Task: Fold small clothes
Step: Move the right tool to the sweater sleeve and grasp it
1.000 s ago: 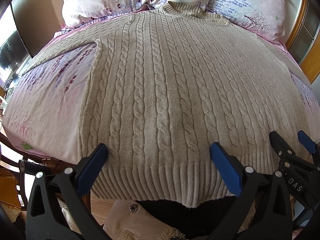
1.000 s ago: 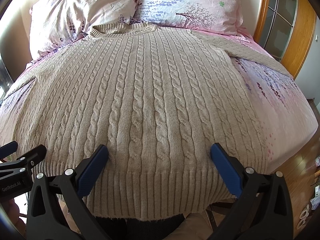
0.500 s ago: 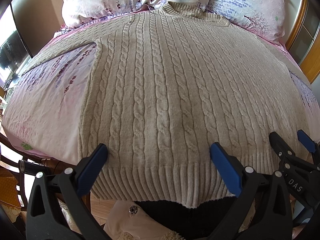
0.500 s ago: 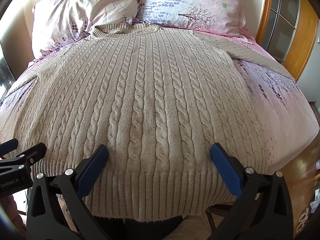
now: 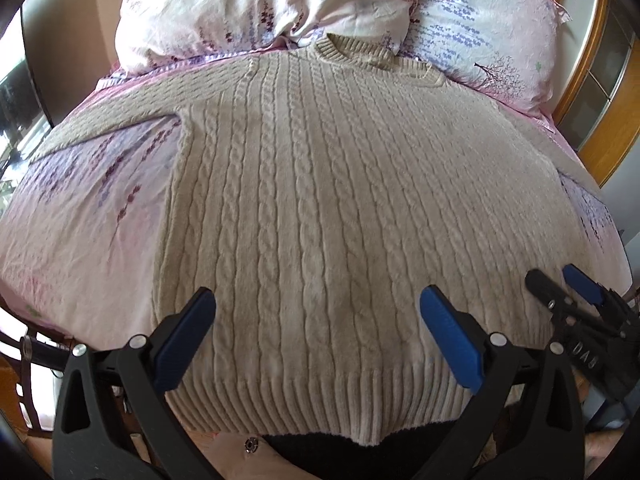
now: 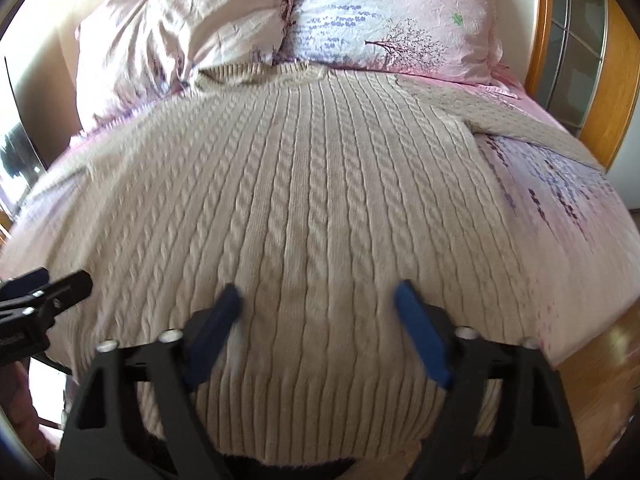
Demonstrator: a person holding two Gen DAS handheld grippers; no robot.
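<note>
- Two claws work at the near edge of the sweater; no fold has been made so far.
- The right claw [image 6: 318, 294] is closing: its blue fingers [image 6: 420, 332] stand narrower than the left pair, with the knit above the ribbed hem [image 6: 320, 412] between them. Whether the pads already press the fabric cannot be told; the fingers are blurred.
- The left claw [image 5: 318, 304] is spread wide, its blue fingers [image 5: 450, 338] over the lower body of the garment and pinching nothing.
- Each claw shows at the edge of the other's view, so both sit close together along the hem, left and right of the middle.
- The sweater [image 5: 340, 200], a beige cable knit, lies flat and face up on the bed [image 5: 80, 220]. Its collar [image 5: 360, 50] reaches the two pillows [image 5: 260, 4] at the head; the hem hangs slightly over the near edge.
- The left sleeve [image 5: 132, 112] and the right sleeve [image 6: 520, 124] lie spread outward on the pink floral sheet.
- Done, as a judgement: the garment is laid out and smoothed.
- Left to do, as a judgement: secure the hem grip, bring the sleeves in, fold the body and square the stack.
</note>
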